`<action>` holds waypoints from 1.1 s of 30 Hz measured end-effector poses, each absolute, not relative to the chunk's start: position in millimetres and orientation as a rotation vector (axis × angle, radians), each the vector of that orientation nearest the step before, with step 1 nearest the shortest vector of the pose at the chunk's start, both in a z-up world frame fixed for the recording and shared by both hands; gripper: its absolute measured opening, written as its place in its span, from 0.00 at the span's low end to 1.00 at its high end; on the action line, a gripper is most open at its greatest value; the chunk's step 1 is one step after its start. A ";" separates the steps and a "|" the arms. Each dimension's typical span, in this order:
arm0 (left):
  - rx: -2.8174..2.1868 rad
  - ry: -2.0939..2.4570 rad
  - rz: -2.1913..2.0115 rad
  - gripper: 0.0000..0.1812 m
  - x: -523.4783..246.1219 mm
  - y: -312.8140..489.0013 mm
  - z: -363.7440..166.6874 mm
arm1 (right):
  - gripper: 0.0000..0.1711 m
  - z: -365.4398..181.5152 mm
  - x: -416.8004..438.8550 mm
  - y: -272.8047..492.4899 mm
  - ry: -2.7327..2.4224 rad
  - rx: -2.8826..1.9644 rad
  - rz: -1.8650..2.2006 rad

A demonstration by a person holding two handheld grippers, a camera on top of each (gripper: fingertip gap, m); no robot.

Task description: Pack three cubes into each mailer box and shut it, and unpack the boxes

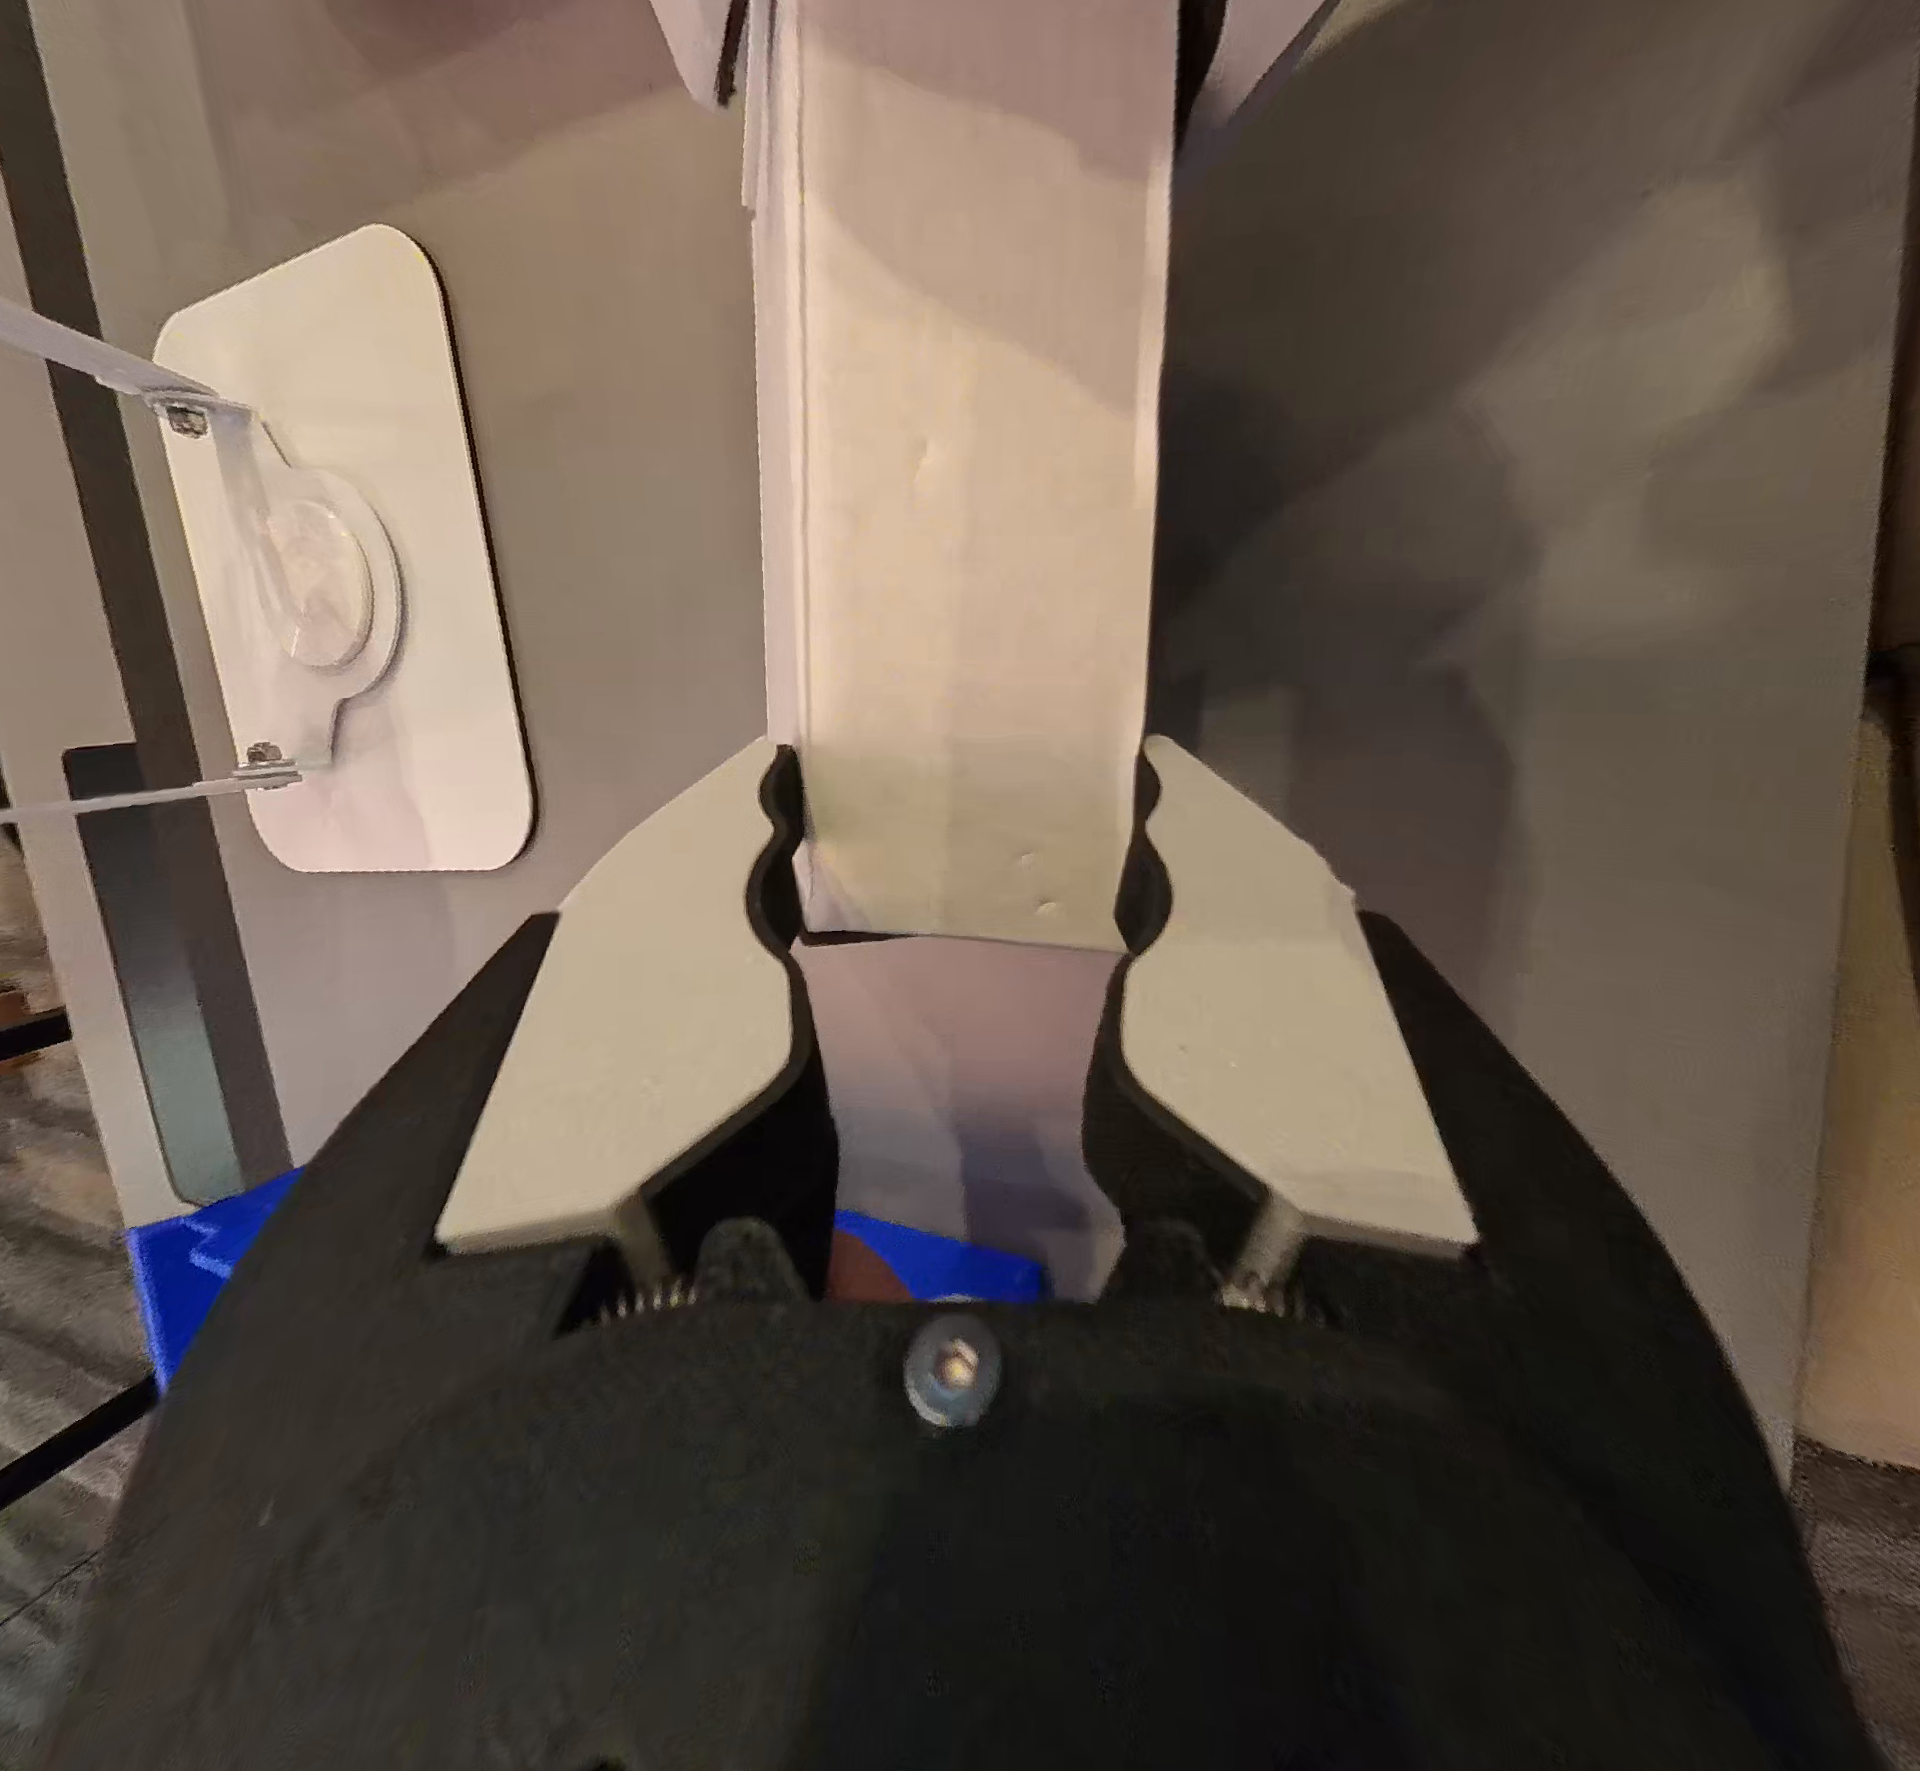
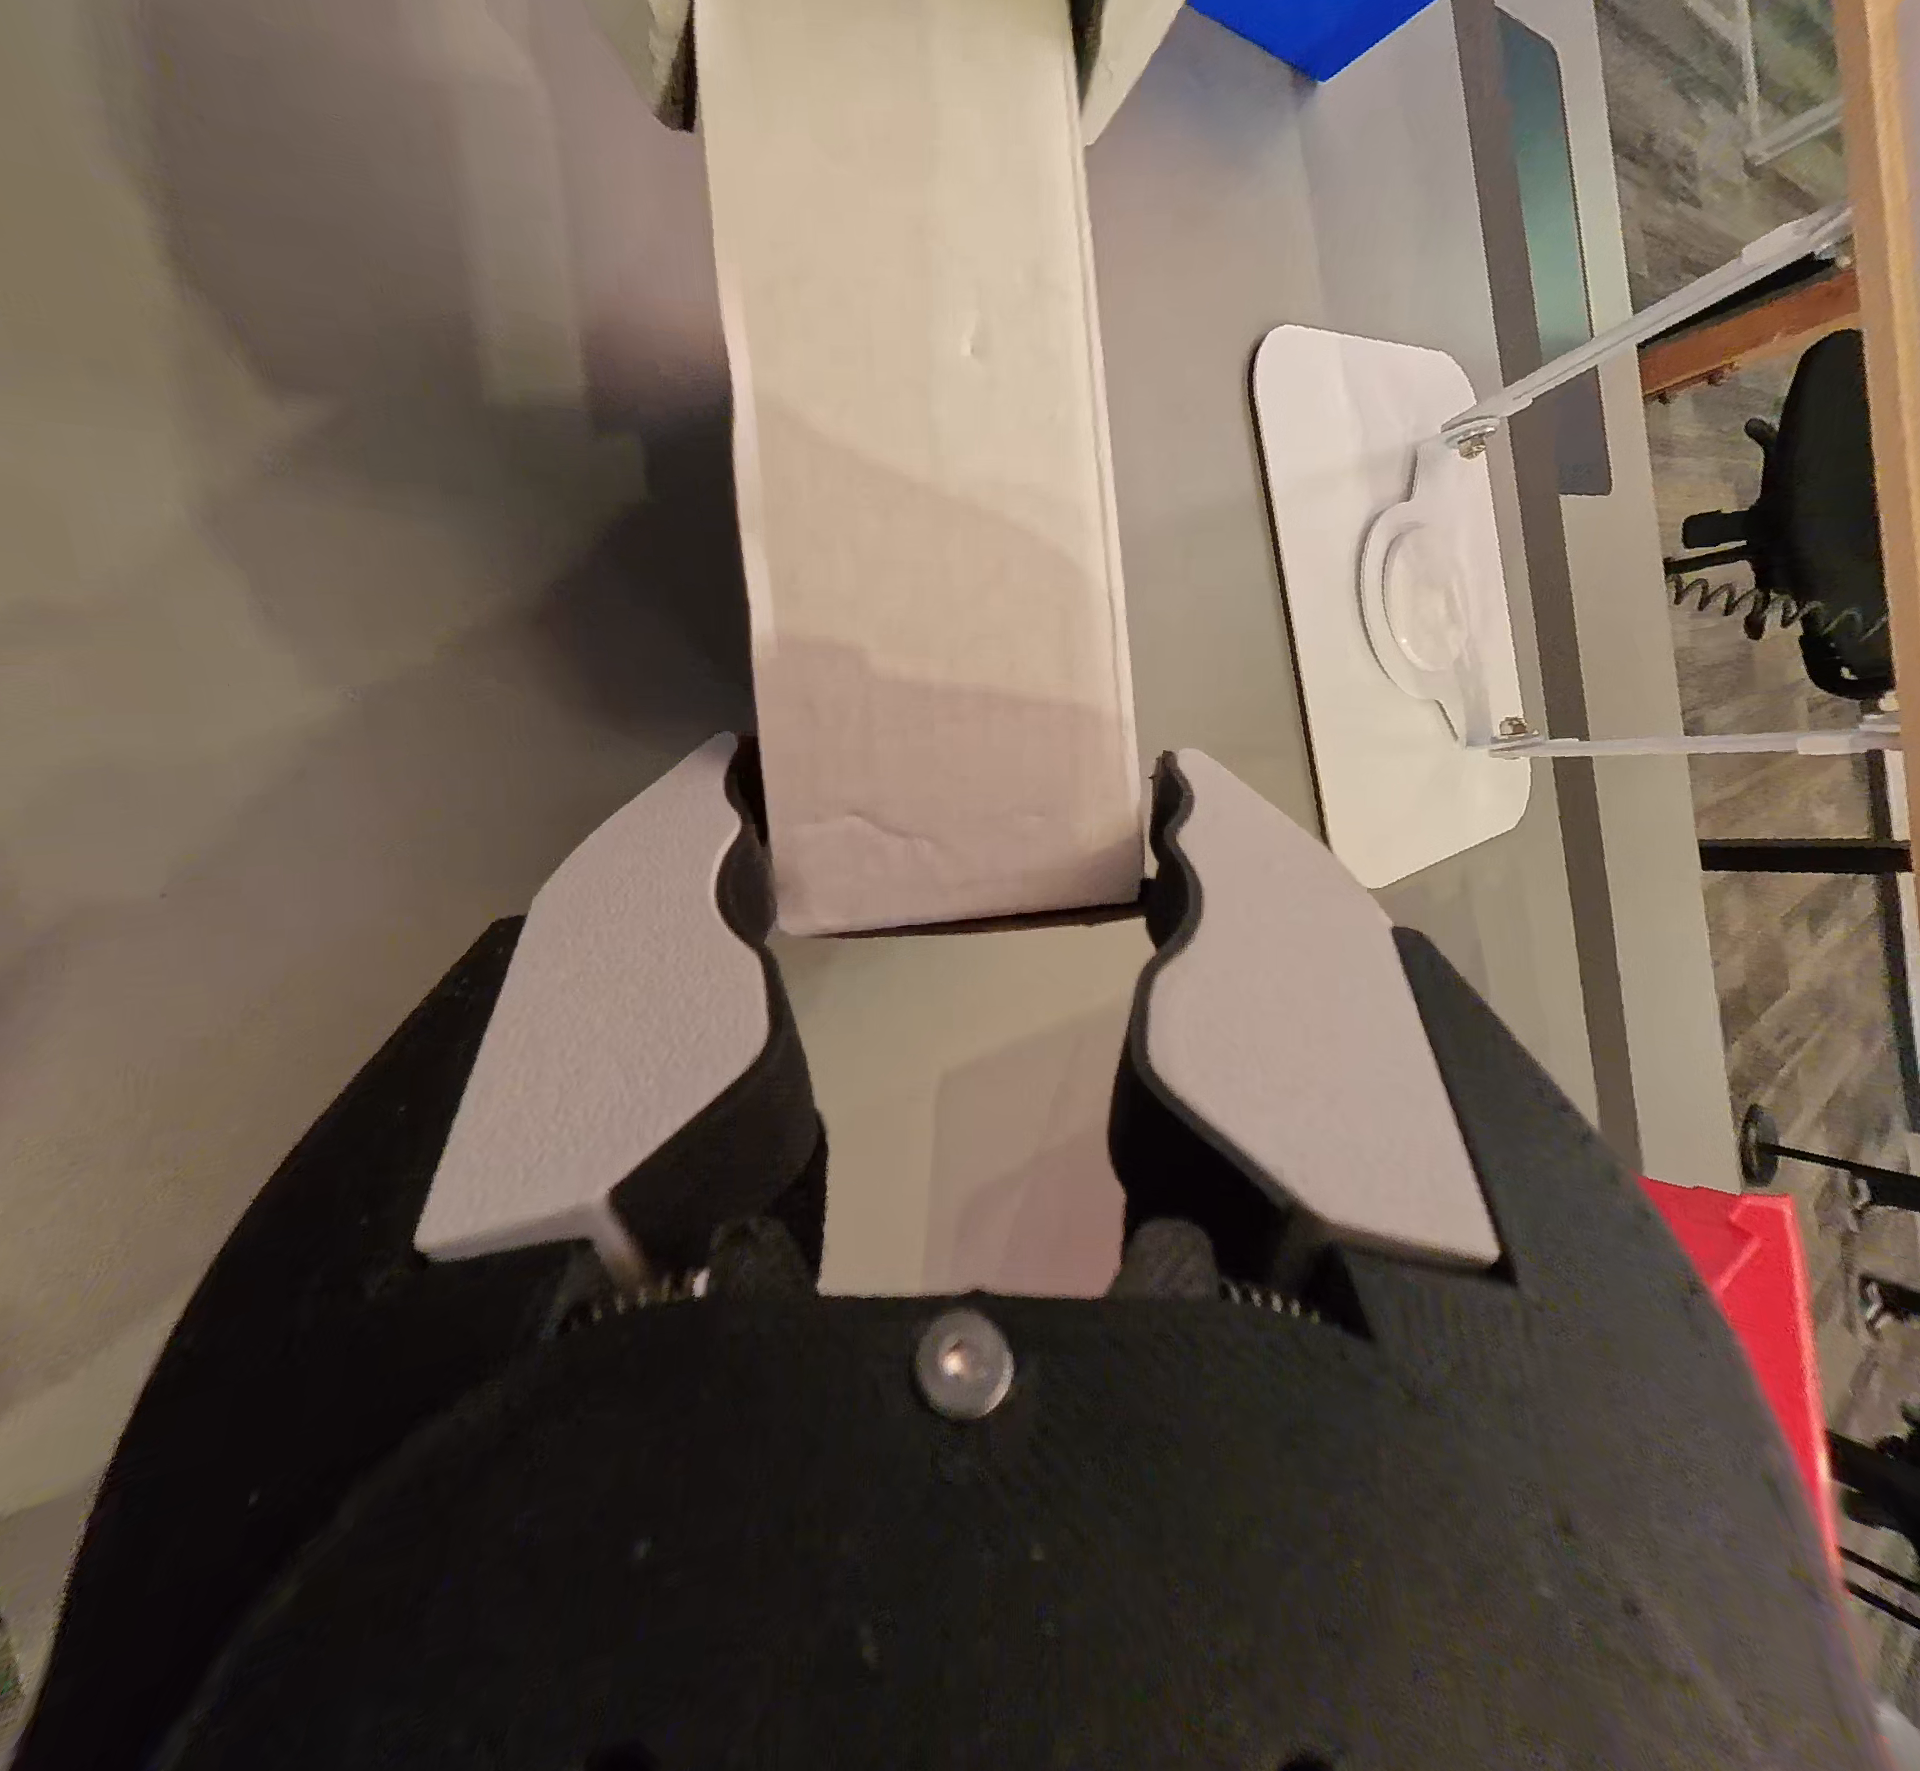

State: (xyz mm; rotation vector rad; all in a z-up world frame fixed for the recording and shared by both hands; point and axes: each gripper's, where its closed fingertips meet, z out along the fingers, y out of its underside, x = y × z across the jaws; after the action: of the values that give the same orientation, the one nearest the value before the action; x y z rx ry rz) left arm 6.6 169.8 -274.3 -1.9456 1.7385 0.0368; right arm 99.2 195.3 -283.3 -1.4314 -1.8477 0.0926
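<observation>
White cardboard mailer box (image 1: 961,516), one in number, pinched at opposite ends by two grippers, left gripper (image 1: 966,838) and right gripper (image 2: 951,828), above one grey table (image 2: 312,474).

White cardboard mailer box (image 1: 961,495), closed, seen edge-on as a long narrow panel running straight ahead from the left tongs (image 1: 966,838); near end pinched between their tips. Right tongs (image 2: 951,828) clamp the opposite end likewise.
</observation>
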 end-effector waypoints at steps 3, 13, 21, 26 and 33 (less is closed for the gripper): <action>-1.954 1.740 0.048 0.33 6.6 169.5 -274.5 | 0.41 -277.0 93.8 187.6 -1.861 -1.401 0.110; -1.936 1.772 0.082 0.33 5.6 168.4 -275.6 | 0.33 -266.3 89.7 179.4 -1.850 -1.410 0.226; -1.933 1.761 0.089 0.33 6.6 170.9 -275.7 | 0.33 -261.1 89.5 180.0 -1.853 -1.544 0.478; -1.930 1.756 0.109 0.32 6.4 173.2 -275.7 | 0.33 -258.8 89.3 180.6 -1.858 -1.612 0.571; -1.941 1.751 0.107 0.32 6.7 173.1 -275.6 | 0.33 -257.3 88.9 179.8 -1.852 -1.626 0.619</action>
State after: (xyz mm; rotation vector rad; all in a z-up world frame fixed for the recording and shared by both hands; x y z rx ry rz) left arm 6.7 173.1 -275.6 -1.9412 1.7505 0.1068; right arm 88.9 179.8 -257.3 -1.6256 -1.8516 0.6186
